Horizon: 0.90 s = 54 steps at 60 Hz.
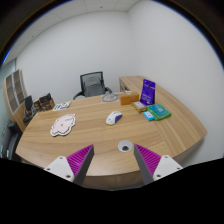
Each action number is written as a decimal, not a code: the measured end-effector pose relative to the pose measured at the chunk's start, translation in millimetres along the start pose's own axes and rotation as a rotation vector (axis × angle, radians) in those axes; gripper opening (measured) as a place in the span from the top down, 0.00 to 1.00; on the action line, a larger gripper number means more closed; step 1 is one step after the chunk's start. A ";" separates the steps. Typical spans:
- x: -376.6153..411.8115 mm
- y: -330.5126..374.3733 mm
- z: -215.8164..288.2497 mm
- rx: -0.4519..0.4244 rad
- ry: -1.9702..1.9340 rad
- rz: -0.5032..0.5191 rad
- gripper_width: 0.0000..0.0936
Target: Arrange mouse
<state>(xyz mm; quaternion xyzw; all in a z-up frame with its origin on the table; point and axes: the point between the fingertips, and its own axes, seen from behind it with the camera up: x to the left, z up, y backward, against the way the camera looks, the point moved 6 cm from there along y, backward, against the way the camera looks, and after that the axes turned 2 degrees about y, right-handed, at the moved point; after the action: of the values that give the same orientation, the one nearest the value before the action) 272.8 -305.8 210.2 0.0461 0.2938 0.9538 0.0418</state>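
A: How many mice do you count?

B: One mouse (pixel 113 117), pale grey, lying on the desk (pixel 95 138) near its middle, well beyond the fingertips and a little to the left of the gap between them.

A: And the gripper?

B: One gripper (pixel 112 160), two fingers, each with a purple pad (pixel 78 158). They are spread wide, with nothing between them but bare desktop. A single round cable hole (pixel 125 146) sits in the desk just ahead of them, between the fingers and the mouse.

A: What else is on the desk?

B: To the left of the mouse, one white mat (pixel 63 124) with a picture on it, apart from the mouse. To the right, one purple stand-up card (pixel 148 91), and in front of it a small pile of flat things, books (pixel 156 112) perhaps; I see teal and blue, but I cannot count them surely. At the far left edge there are some dark upright items (pixel 40 103), too small to count or name.

A: Any chairs?

B: One, a black chair (pixel 92 84), behind the desk against the white wall. Right of it stands one low wooden cabinet (pixel 131 84).

A: Is the mouse touching anything?

B: Only the desk. It lies between the mat and the books, apart from both.
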 end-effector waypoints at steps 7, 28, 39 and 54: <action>82.3 -37.8 -13.7 -0.021 -0.027 0.015 0.10; 83.6 -195.3 9.1 -0.031 0.007 0.099 0.11; 70.1 -293.3 12.0 0.042 0.024 0.137 0.11; 63.6 -367.1 35.1 0.059 0.075 0.153 0.11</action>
<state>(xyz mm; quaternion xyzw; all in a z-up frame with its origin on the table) 233.0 22.9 35.9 0.0339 0.3188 0.9462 -0.0435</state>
